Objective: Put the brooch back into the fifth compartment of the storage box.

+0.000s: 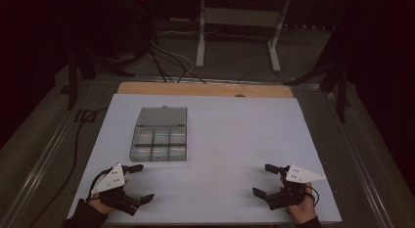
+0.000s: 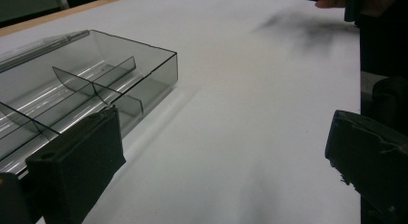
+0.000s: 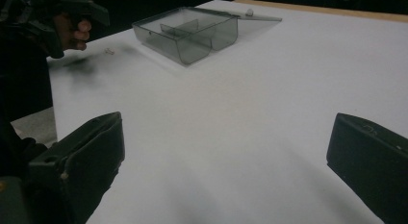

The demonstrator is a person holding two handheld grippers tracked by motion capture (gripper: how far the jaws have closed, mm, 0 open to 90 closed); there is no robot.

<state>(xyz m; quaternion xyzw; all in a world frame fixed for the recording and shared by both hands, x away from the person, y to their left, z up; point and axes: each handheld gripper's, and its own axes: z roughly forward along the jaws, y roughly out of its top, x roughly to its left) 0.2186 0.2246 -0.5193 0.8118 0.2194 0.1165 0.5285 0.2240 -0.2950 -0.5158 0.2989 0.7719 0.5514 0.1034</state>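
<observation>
In the high view, a white bench [image 1: 235,140] is being looked down on, with a clear box [image 1: 159,140] lying on its left half, toward the middle in depth. The box's lid [image 1: 162,116] is lying open flat behind it, and the tray is divided into small compartments. The left gripper [image 1: 139,182] is being held near the bench's front left corner, just in front of the box, its fingers spread apart and nothing between them. The right gripper [image 1: 264,180] is being held near the front right, well apart from the box, its fingers likewise released and empty. A hand [image 1: 302,211] is seen behind the right gripper at the bottom edge.

In the left gripper view, the box [image 2: 96,89] is lying at the left, close to the left finger [image 2: 77,161]; whether they are touching cannot be told. The dividers are standing upright inside. The two fingers are standing wide apart over bare bench [image 2: 240,113].

In the right gripper view, the fingers [image 3: 82,156] are again spread wide with nothing held. The box [image 3: 187,31] is lying far off at the upper middle, lid open behind it. The left gripper [image 3: 89,12] is being held at the upper left.
</observation>
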